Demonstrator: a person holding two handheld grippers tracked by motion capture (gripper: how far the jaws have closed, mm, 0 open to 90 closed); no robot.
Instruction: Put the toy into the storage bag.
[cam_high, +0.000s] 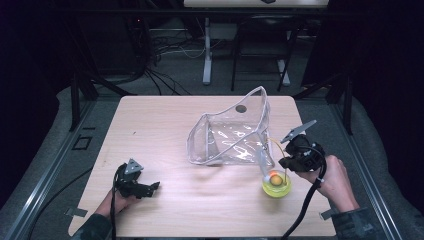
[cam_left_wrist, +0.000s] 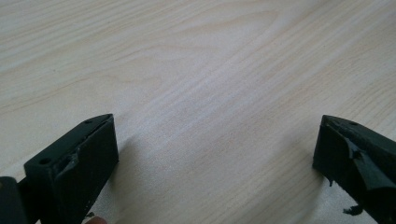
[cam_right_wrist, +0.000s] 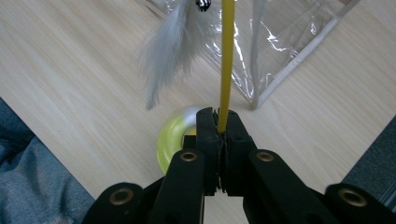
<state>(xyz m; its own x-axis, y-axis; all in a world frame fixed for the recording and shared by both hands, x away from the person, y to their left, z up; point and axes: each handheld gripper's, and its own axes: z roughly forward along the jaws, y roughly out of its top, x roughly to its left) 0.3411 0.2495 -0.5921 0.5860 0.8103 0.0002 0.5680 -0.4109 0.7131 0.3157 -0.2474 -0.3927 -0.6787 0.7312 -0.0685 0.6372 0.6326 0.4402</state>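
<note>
At the table's near right, the right gripper (cam_right_wrist: 222, 130) is clamped on a yellow wand (cam_right_wrist: 227, 60) beside the clear pouch (cam_high: 235, 132), while the left gripper (cam_high: 145, 189) rests at near left, jaws apart.

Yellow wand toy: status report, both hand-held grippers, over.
Right hand-held gripper shut on yellow wand, feather dangling. Left hand-held gripper open, low over bare table. Clear pouch beside the wand's yellow base.

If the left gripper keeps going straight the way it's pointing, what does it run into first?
Probably just the bare wooden table: the left gripper is open and angled down at it, with nothing between its fingers. Depth is hard to judge.
</note>
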